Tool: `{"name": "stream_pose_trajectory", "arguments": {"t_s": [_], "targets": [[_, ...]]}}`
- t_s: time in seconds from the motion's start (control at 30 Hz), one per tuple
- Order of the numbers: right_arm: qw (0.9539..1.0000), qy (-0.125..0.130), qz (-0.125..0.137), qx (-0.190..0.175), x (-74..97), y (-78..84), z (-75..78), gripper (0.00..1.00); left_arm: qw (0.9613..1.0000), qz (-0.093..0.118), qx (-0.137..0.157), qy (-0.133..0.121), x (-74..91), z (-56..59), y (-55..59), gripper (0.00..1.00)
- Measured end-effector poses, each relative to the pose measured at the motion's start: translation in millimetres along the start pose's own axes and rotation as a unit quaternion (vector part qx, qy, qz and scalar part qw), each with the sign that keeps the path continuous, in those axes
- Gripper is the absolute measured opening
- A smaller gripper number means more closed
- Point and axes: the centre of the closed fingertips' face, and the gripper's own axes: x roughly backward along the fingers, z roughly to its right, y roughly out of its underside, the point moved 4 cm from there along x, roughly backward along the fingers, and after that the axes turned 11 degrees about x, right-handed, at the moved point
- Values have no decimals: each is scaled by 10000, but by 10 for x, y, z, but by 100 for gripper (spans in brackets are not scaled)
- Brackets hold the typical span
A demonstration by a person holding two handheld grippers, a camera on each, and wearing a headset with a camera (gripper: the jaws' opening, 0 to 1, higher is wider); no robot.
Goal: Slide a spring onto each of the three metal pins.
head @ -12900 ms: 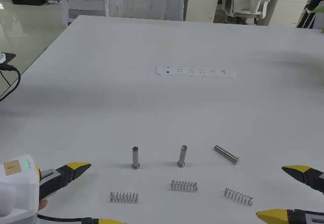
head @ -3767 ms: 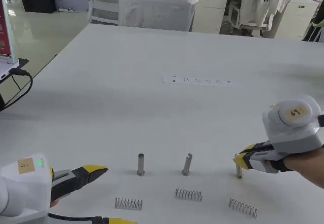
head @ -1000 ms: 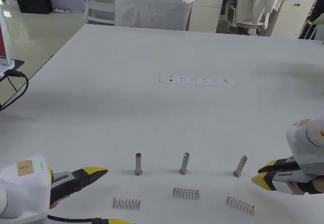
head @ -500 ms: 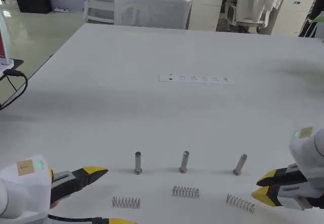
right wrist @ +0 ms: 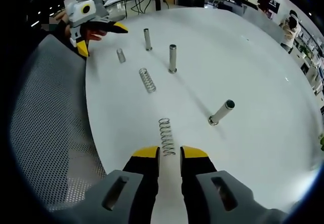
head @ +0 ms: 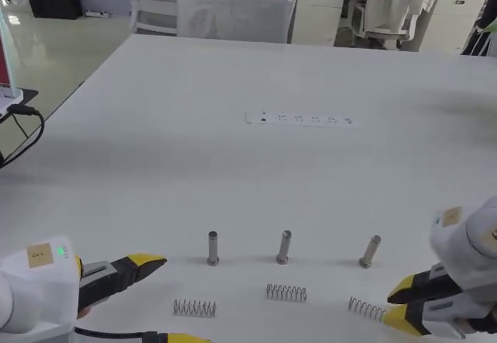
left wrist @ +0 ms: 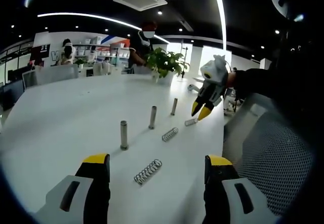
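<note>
The white table point(head: 233, 149) carries a white power strip point(head: 305, 119) well beyond the middle pin point(head: 285, 247). Farther past that pin, off the table's far edge, stand a grey chair point(head: 229, 17) and pale cabinets point(head: 318, 5). The middle pin stands on end in a row with the left pin point(head: 213, 247) on its left and the right pin point(head: 370, 251) on its right, each well apart from it and bare. The middle spring point(head: 286, 292) lies flat on the table just nearer the person than the middle pin. The left spring point(head: 194, 307) and the right spring point(head: 365, 307) lie flat out to either side of it. The left gripper point(head: 165, 299) hovers near and left of the middle pin, jaws spread wide, gripping nothing. The right gripper point(head: 396, 303) is near and right of the middle pin, with only a slim gap between its jaws. The right spring's end lies at its tips, and whether they touch cannot be told.
</note>
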Motion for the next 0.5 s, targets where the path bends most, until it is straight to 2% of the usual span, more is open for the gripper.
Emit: {"name": "stream_pose_trajectory", "arguments": {"t_s": [0.5], "targets": [[9987, -153, -356, 323, -82, 15, -16, 12, 10000, 5, 32, -9, 6, -23, 24, 72]]}}
